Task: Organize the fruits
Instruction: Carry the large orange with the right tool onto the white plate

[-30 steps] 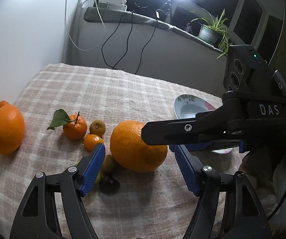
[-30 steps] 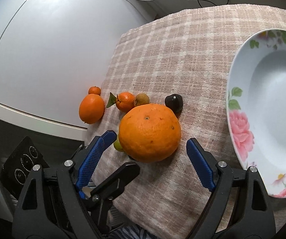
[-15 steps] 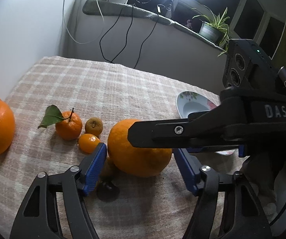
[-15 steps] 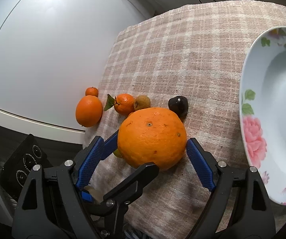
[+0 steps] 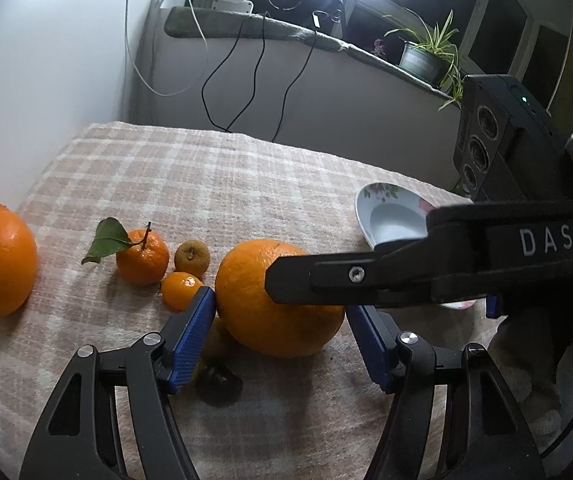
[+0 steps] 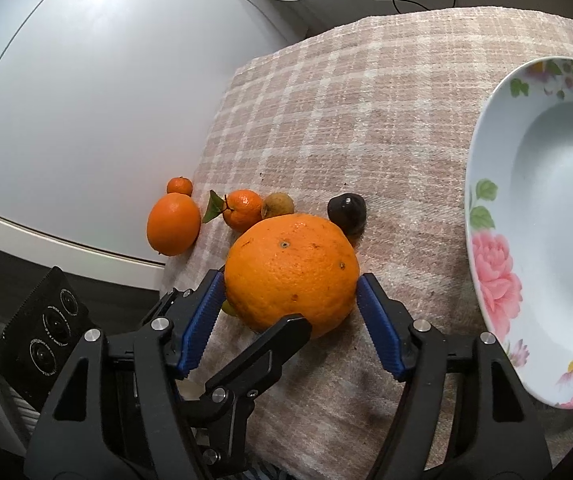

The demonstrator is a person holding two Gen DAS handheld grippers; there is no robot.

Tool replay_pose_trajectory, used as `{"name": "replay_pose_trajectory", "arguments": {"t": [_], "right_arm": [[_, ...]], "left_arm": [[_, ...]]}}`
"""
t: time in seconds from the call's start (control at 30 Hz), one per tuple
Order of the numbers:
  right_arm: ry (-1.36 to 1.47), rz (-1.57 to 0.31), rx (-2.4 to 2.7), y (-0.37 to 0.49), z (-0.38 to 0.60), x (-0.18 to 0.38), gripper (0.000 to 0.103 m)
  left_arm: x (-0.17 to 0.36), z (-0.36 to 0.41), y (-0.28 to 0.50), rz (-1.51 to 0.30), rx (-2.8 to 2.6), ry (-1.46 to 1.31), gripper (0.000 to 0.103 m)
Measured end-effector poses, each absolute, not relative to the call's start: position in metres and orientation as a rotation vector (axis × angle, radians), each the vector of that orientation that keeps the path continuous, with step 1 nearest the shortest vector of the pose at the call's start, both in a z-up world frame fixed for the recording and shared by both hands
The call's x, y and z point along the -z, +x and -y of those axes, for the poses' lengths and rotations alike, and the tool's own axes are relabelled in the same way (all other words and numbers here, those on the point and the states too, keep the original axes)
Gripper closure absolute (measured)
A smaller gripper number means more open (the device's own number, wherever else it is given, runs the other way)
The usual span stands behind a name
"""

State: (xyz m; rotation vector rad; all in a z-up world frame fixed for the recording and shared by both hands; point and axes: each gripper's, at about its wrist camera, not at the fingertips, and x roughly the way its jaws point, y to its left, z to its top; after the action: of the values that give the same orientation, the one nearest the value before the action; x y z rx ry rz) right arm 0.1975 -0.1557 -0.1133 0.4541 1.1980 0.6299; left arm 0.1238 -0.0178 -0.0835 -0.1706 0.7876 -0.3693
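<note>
A big orange (image 6: 290,276) rests on the checked cloth, and both grippers are around it. My right gripper (image 6: 291,280) is closing, and its blue pads (image 6: 202,320) meet the fruit on both sides. My left gripper (image 5: 279,304) holds the same big orange (image 5: 278,312), with one pad (image 5: 192,336) against its left flank. The right gripper's black finger (image 5: 366,280) crosses in front and hides part of the far pad. A flowered plate (image 6: 486,240) lies to the right, holding nothing.
Left of the big orange lie a leafy mandarin (image 5: 142,256), a brownish fruit (image 5: 192,256), a small mandarin (image 5: 180,290) and a second large orange (image 5: 0,264). A dark fruit (image 5: 218,378) sits under the left finger. The cloth's edge drops off near a black device (image 6: 42,344).
The right gripper's jaws have narrowed until the pads reach the big orange. The left jaws have narrowed a little onto it too. The fruits on the cloth have not moved.
</note>
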Motion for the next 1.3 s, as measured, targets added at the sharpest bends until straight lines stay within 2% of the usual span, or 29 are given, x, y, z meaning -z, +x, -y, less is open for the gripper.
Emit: {"name": "replay_pose_trajectory", "arguments": {"t": [0.5, 0.97, 1.3], "right_arm": [[0.347, -1.060, -0.658, 0.171, 0.161, 0.075, 0.032], [0.391, -1.003, -0.530, 0.178, 0.256, 0.066, 0.032], [0.402, -1.017, -0.434, 0.194, 0.314, 0.075, 0.032]], "left_arm": [[0.054, 0.035, 0.117, -0.696, 0.374, -0.149, 0.037], [0.047, 0.120, 0.145, -0.687, 0.506, -0.106, 0.037], [0.063, 0.170, 0.171, -0.729, 0.586, -0.121, 0.037]]}}
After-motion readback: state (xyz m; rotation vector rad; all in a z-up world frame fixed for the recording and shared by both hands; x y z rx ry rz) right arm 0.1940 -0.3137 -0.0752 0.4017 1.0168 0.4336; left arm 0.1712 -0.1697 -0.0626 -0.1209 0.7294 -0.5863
